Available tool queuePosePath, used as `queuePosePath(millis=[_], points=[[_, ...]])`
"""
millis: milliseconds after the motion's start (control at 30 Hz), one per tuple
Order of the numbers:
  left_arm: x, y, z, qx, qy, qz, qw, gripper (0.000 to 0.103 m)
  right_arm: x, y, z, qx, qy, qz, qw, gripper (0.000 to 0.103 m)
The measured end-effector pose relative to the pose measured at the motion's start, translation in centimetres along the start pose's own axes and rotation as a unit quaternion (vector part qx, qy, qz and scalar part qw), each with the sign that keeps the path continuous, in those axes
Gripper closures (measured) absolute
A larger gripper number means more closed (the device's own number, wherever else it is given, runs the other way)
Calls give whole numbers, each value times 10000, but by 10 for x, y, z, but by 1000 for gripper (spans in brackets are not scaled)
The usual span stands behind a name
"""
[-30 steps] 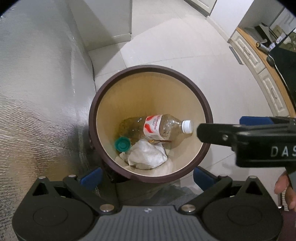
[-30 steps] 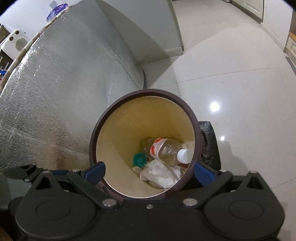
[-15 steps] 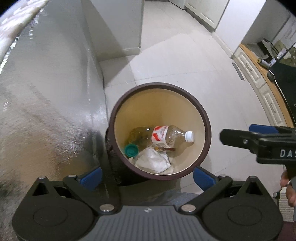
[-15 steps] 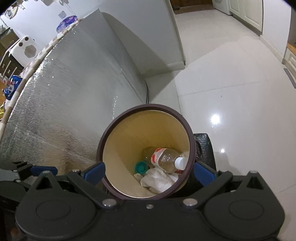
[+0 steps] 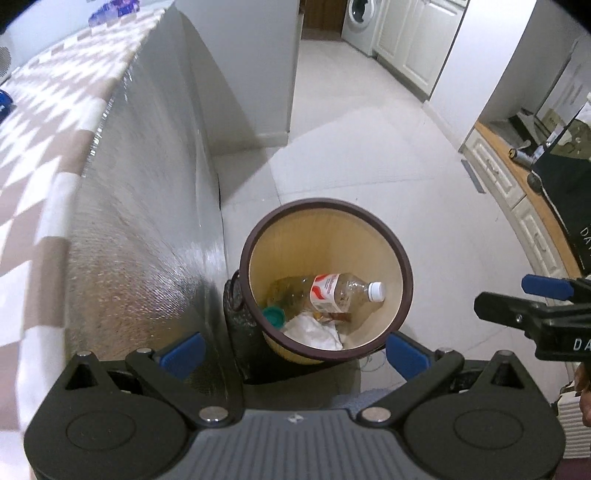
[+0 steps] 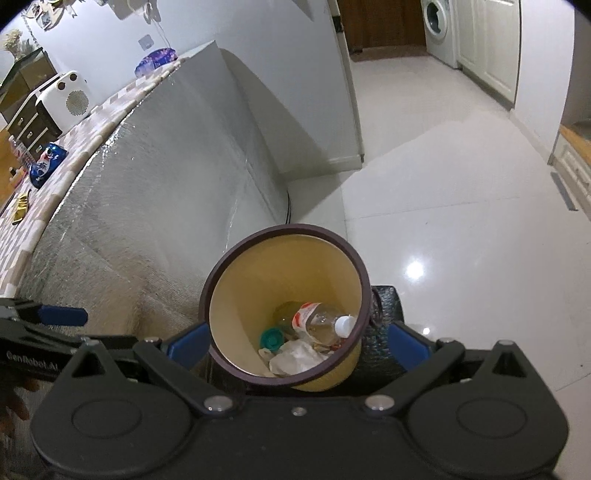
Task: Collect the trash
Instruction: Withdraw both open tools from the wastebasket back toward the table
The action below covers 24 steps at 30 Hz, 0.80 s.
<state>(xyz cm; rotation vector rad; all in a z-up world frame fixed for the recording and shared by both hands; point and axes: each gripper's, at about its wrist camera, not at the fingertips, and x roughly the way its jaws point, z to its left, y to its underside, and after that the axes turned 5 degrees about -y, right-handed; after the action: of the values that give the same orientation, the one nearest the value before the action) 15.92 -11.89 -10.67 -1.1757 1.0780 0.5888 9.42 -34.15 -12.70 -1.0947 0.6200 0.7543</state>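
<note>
- Both tools empty w/ jaws spread wide: left tool, right tool.
- Bin sits on floor straight ahead below both; bottle, green cap, crumpled paper already inside.
- Step looks like betw. drops. Next: swing to counter on your left, find more trash.

A home, in its kitchen and utility area: a front-loading washing machine stands at the far end beside white panelled cupboard doors, glossy white floor tiles run throughout, a wooden worktop over white drawers lines one side, and a checked tablecloth covers a foil-sided counter bearing a small white appliance
</note>
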Motion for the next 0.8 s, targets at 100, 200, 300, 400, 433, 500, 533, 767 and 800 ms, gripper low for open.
queuePosePath(millis=[100, 200, 300, 400, 433, 500, 533, 767, 800], points=[[-12, 6, 1, 5, 39, -142, 9999, 0, -13, 6, 4, -41, 64, -87, 9999, 0], [-25, 12, 1, 41, 65, -295, 9995, 0, -26, 11, 7, -70, 108, -209, 9997, 0], [-39, 19, 2, 79, 107, -460, 9989, 0, -42, 15, 13, -107, 133, -358, 9992, 0], [-52, 26, 3, 107, 125, -649, 9978, 0, -57, 20, 20, -159, 149, -510, 9985, 0], [-58, 29, 4, 120, 108, -730, 9972, 0, -61, 22, 21, -172, 158, -562, 9981, 0], [-69, 34, 8, 122, 86, -890, 9959, 0, -70, 24, 26, -209, 189, -670, 9974, 0], [-73, 35, 10, 99, 90, -953, 9954, 0, -74, 25, 28, -230, 196, -717, 9970, 0], [-112, 49, 33, 19, 141, -1456, 9892, 0, -102, 33, 45, -369, 234, -1069, 9933, 0], [-118, 51, 36, 14, 156, -1521, 9882, 0, -106, 33, 48, -387, 240, -1133, 9925, 0]])
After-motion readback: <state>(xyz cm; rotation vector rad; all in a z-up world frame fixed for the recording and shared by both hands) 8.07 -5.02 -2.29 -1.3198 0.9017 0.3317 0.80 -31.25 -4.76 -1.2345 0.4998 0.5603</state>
